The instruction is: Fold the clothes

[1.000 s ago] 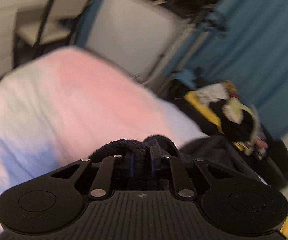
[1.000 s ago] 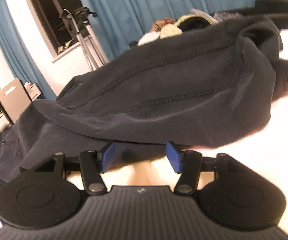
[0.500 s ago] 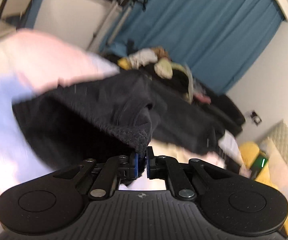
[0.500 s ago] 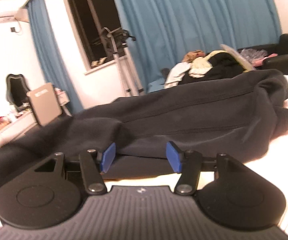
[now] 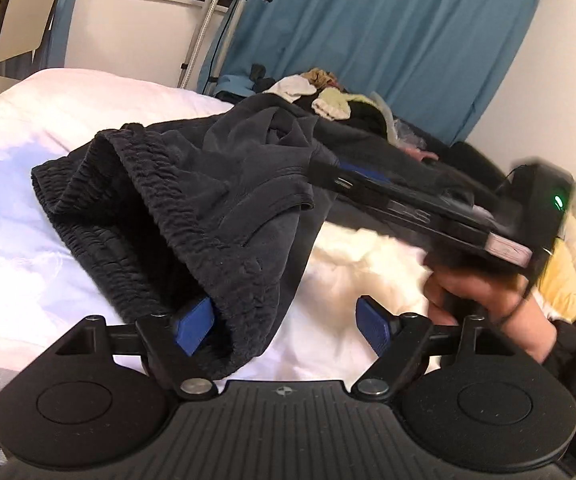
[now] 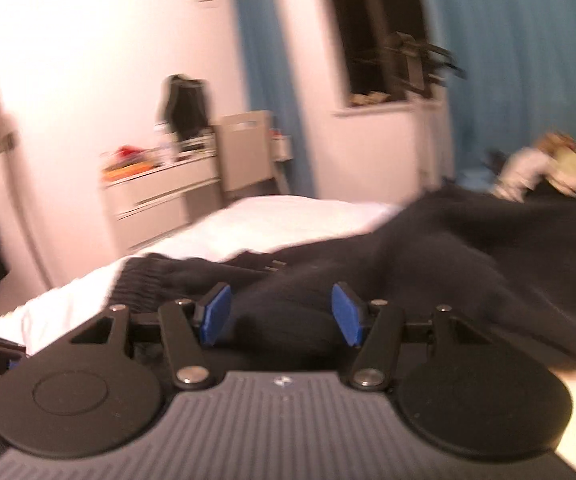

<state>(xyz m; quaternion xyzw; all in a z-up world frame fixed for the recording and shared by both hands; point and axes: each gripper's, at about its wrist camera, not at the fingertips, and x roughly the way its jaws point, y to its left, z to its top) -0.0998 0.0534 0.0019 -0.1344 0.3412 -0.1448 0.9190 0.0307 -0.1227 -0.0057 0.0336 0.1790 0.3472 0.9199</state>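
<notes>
Left wrist view: left gripper (image 5: 284,320) low in frame, jaws opening wide, ribbed waistband of black sweatpants (image 5: 192,216) draped against the left pad but no longer pinched. Sweatpants heaped mid-frame on a white bed (image 5: 28,216). At right, right gripper (image 5: 420,208) reaching in sideways, its tip touching the dark cloth, carried by a hand (image 5: 484,292). Blue curtains (image 5: 388,40) across the top, a clothes pile (image 5: 328,96) just behind the bed. Right wrist view, blurred: right gripper (image 6: 279,314) half-open, dark fabric bunched between the pads; grip cannot be told. Chair (image 6: 244,152) by the far wall.
</notes>
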